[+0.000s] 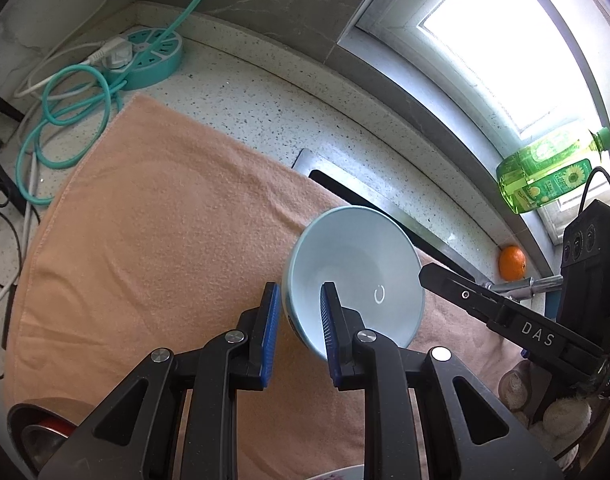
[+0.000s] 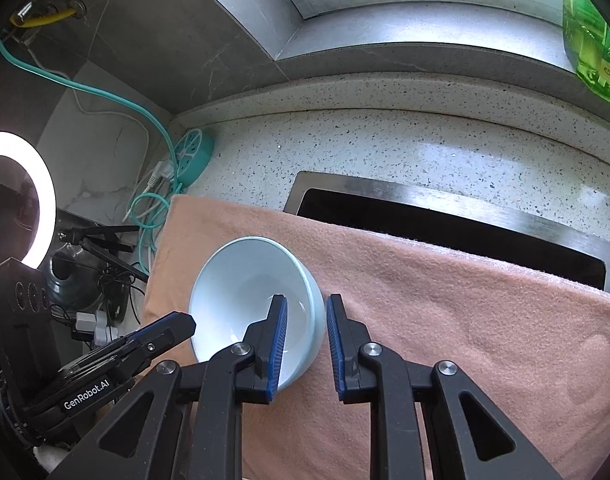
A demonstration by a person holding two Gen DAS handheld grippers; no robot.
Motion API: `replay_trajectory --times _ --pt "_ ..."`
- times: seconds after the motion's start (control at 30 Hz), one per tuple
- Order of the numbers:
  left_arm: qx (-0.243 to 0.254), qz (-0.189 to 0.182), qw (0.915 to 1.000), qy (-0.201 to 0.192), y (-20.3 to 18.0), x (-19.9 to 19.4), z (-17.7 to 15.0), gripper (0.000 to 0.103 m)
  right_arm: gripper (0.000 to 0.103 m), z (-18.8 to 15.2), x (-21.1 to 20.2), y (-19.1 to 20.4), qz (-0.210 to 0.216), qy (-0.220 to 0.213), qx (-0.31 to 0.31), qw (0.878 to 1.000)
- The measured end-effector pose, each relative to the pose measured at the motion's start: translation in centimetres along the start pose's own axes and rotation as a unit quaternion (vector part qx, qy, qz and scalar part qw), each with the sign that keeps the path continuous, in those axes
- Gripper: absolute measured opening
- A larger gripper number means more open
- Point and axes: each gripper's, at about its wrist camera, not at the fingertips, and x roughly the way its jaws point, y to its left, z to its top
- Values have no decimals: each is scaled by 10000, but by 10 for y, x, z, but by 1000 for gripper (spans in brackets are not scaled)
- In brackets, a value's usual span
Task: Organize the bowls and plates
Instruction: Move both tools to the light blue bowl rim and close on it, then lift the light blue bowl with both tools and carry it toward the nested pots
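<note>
the left gripper (image 1: 299, 332) clamps the near rim of the pale blue bowl (image 1: 357, 280), one blue pad outside the wall and one inside. the right gripper (image 2: 305, 344) pinches the opposite rim in the same way, so both are closed on the bowl. in the left view the bowl sits at lower centre, tilted, over the orange towel (image 1: 153, 220); whether it touches the towel i cannot tell. beyond the towel's far edge the sink (image 2: 445, 220) opens, and the teal power strip (image 1: 151, 58) lies in the upper left. to do this step well, i think both hands should sink together and level the bowl before any pad loosens, well away from the sink edge.
</note>
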Motion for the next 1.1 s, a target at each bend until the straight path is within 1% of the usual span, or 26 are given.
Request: replay_trajectory --times 0.13,0.23,0.27,0.3,0.4,0.47,0.7,0.87,0.93,1.1 --pt "29 15 10000 48 1 4 2 19 17 2 5 0 -41 57 -3 10000" --pt "35 6 10000 78 1 7 1 19 12 2 9 0 -58 114 -7 9999" --pt "29 1 10000 88 1 8 2 18 11 2 10 1 -73 130 -8 9999" --pt "24 17 10000 79 1 8 2 13 11 3 12 1 -85 142 -3 9999" --pt "35 27 10000 65 2 9 2 10 9 3 14 1 -71 152 12 9999" --pt "85 20 9999 78 1 9 3 10 8 4 14 0 -74 150 15 9999" --pt "123 31 9998 141 -1 12 3 10 7 5 16 -2 -110 188 13 9998" --pt "128 53 9998 141 -1 14 2 10 7 5 18 -2 -131 200 -2 9997" --pt "143 83 9998 122 -2 14 1 8 7 5 18 -2 -132 202 9 9997" --pt "93 44 9999 117 -1 12 1 8 7 4 17 -2 -164 188 16 9997"
